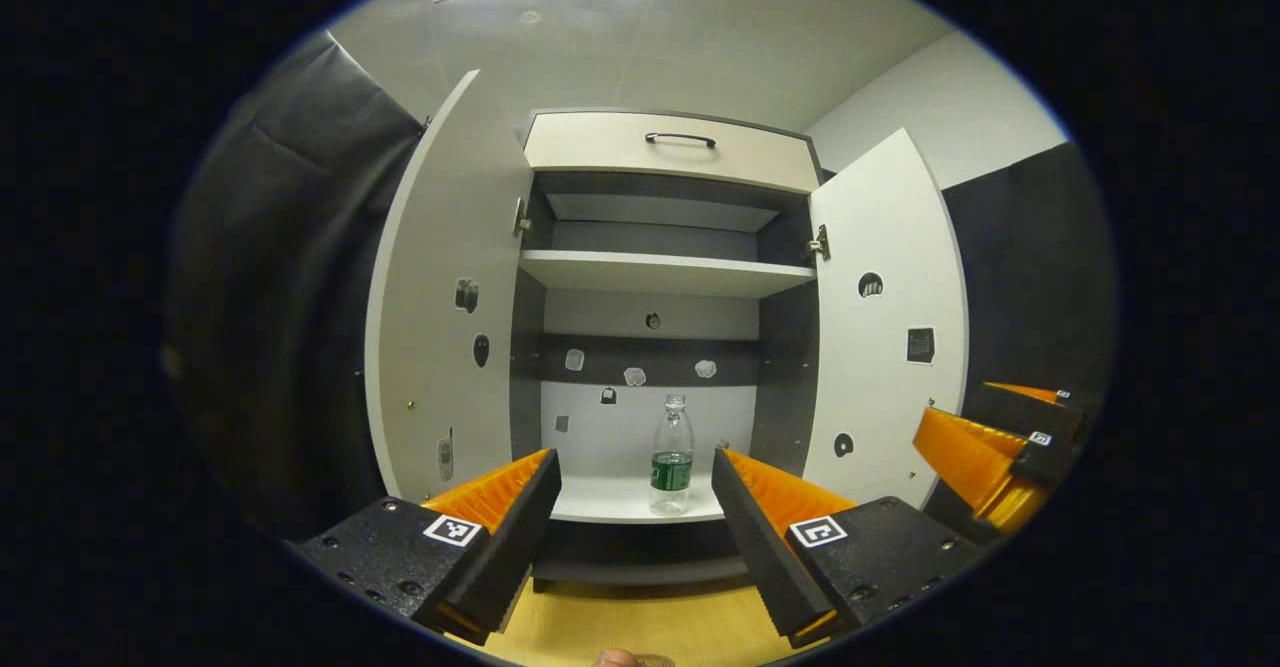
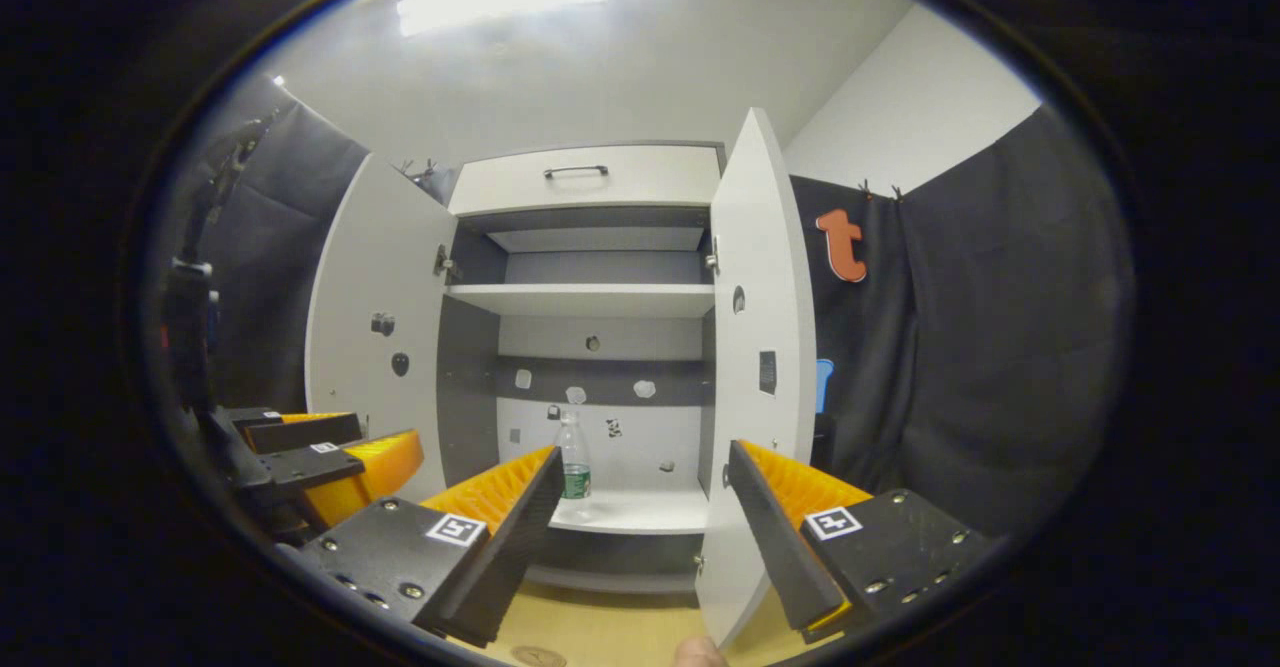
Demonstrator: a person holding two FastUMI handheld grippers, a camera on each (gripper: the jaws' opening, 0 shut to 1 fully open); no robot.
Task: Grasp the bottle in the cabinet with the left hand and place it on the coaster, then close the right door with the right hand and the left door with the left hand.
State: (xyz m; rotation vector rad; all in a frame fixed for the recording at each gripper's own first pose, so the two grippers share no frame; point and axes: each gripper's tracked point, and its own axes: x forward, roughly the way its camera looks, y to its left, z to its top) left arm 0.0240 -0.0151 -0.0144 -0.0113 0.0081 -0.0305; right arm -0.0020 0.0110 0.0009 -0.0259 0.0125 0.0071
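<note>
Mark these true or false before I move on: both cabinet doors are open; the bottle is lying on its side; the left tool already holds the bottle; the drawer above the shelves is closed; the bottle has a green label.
1. Both cabinet doors are open. True: the left door and the right door both stand swung out.
2. The bottle lies on its side. False: the bottle stands upright on the bottom shelf.
3. The left tool holds the bottle. False: the left tool is open, short of the cabinet, and holds nothing.
4. The drawer is closed. True: the drawer sits flush above the shelves.
5. The bottle has a green label. True.
</note>
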